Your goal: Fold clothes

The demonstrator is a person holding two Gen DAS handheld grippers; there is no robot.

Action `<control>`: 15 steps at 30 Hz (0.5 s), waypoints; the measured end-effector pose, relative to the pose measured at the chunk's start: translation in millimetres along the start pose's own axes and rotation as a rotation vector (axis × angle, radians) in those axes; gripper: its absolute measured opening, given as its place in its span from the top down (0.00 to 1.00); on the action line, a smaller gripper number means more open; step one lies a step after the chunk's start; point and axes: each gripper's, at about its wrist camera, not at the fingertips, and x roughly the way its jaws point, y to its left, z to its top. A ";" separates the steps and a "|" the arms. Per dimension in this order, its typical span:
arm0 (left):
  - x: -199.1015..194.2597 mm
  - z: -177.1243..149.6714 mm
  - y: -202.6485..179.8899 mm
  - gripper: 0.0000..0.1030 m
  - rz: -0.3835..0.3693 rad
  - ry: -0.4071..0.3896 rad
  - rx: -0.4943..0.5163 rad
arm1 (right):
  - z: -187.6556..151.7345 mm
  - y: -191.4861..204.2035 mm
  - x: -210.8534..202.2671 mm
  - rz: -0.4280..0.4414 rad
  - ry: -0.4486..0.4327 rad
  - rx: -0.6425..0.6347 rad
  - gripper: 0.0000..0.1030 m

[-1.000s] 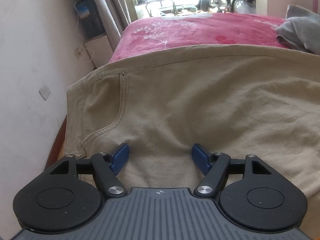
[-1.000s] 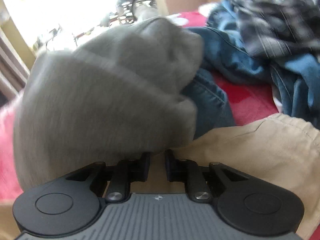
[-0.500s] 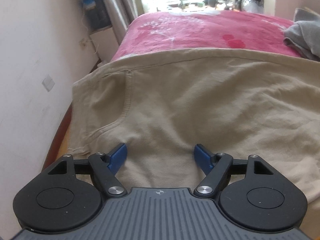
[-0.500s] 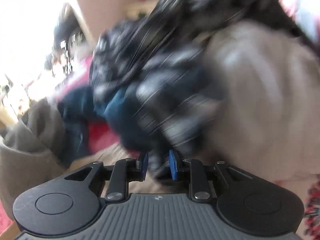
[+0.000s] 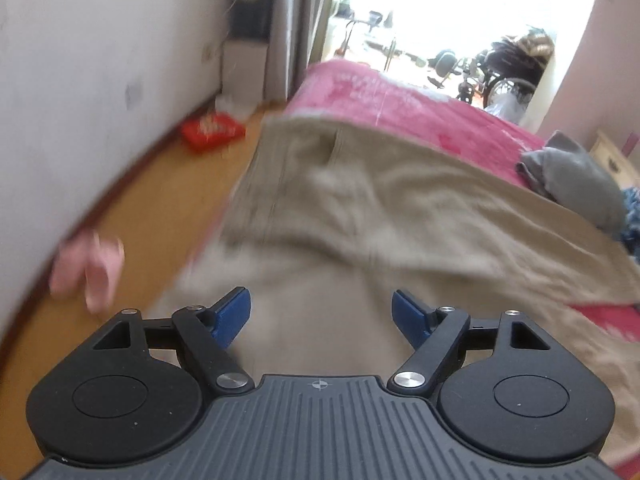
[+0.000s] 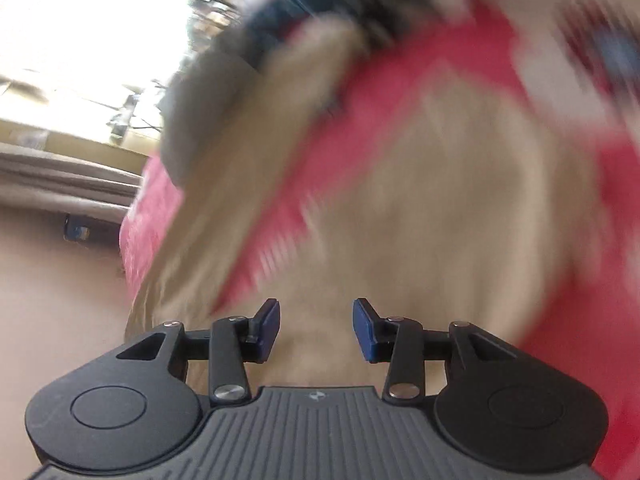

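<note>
The left hand-held gripper (image 5: pixel 321 314) stands wide with nothing between its blue pads, and the khaki trousers (image 5: pixel 360 216) lie just ahead of and under it, spread over the bed (image 5: pixel 400 108), their waist end toward the bed's left edge. The right hand-held gripper (image 6: pixel 316 328) is parted too, more narrowly, and empty, with khaki cloth right in front of it; that view is badly blurred. The trousers look creased and rucked rather than neatly doubled, so this seems a moment between grips: either laying them out or partway through a fold. Any next grasp needs both grippers on a seam or edge. Ahead to the right lie a grey garment (image 5: pixel 576 176) and other clothes. Left is a wooden floor (image 5: pixel 132 216), a white wall, and a bright window far ahead.
</note>
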 end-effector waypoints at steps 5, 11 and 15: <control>-7.4 -59.1 41.2 0.24 -0.016 0.115 -0.213 | -41.3 -56.4 -0.1 -0.027 -0.035 0.186 0.56; 13.1 -78.8 60.2 0.24 -0.070 0.132 -0.405 | -54.1 -83.1 6.7 -0.004 -0.105 0.303 0.56; 27.8 -73.8 67.4 0.25 -0.040 0.119 -0.467 | -53.0 -90.1 13.5 0.019 -0.168 0.348 0.57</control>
